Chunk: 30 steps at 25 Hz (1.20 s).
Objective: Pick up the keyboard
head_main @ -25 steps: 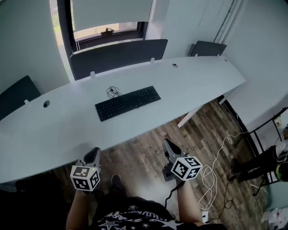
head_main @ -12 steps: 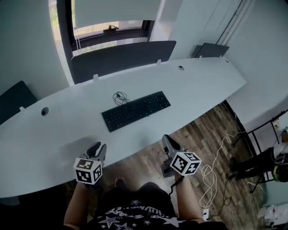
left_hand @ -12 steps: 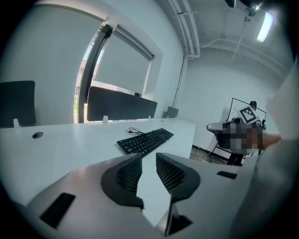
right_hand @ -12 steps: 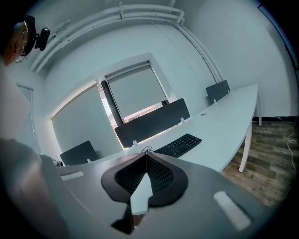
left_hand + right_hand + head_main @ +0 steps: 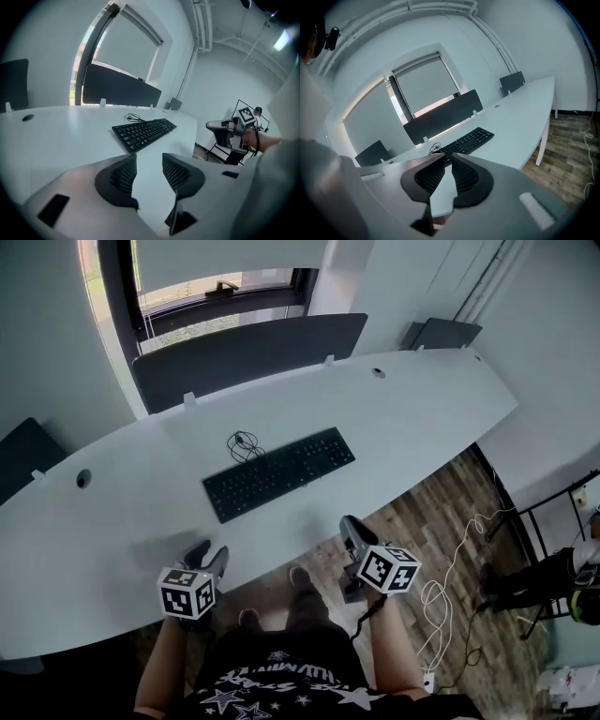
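Observation:
A black keyboard [image 5: 279,472] lies at a slant on the long white desk [image 5: 112,512], its cable coiled [image 5: 242,442] just behind it. Both grippers hang short of the desk's near edge, apart from the keyboard. My left gripper [image 5: 208,554] is at the lower left, and its jaws are opening with nothing between them. In the left gripper view the keyboard [image 5: 144,132] lies beyond the parted fingers [image 5: 124,173]. My right gripper [image 5: 349,524] is shut and empty over the floor by the desk edge. Its view shows the keyboard [image 5: 466,140] past the closed tips.
Dark partition panels [image 5: 248,352] stand along the desk's far edge below a window. Wood floor with loose white cables [image 5: 450,577] lies to the right, and a black metal frame [image 5: 553,521] stands at the far right. Grommet holes [image 5: 83,478] sit in the desk.
Both grippers have moved forward toward the desk's near edge and a little lower. The left jaws have parted from shut. The right jaws have stayed together.

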Tool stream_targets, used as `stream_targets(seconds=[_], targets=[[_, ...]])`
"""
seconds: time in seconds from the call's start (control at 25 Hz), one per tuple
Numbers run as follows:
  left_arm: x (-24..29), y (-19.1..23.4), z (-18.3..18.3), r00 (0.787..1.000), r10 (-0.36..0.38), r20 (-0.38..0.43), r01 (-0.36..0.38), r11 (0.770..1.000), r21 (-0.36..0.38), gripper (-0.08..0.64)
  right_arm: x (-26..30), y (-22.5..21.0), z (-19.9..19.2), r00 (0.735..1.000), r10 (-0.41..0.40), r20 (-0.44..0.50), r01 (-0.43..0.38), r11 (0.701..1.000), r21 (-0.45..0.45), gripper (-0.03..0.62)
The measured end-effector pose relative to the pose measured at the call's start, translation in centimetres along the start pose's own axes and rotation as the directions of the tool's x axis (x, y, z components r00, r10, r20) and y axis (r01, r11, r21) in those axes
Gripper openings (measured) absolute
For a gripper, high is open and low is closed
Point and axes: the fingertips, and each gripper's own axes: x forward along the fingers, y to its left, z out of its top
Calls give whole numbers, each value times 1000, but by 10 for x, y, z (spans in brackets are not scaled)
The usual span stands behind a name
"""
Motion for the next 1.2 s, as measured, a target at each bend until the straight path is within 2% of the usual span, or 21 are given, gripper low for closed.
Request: stream_targets(seconds=[0.12,0.24,0.4,0.52,0.64,0.84,1.08,1.2], targets=[[15,7,5,999,45,-7,-45,998,-41,167,24,-18,9,999,19,-37,-19,1000,2,29],[31,11,12,995,95,-6,-96,991,-93,172,48,-39,24,997,36,-72,-37,999,-5,78],[47,17,17,984,174,-26,-176,975,-133,176,78,-74,43,993,36,-115,-38,999,-21,172],[62,23,16,972,232,-40,-235,956,-177,181,98,-100,52,990,39,-137,-41,999,-15,279],[73,29,13,954,292,-62,-299,932,-203,196,117,-123,52,979,58,-195,-63,998,-19,325],[80,35,16,924,374,-83,-382,892,-240,209,145,-151,44,944,125,-304,-121,992,31,336],[89,39,22,892,440,-104,-451,852,-267,209,171,-176,43,923,160,-349,-117,983,141,336],[95,40,19,880,458,-122,-474,835,-279,209,179,-180,43,909,200,-365,-129,969,209,336]])
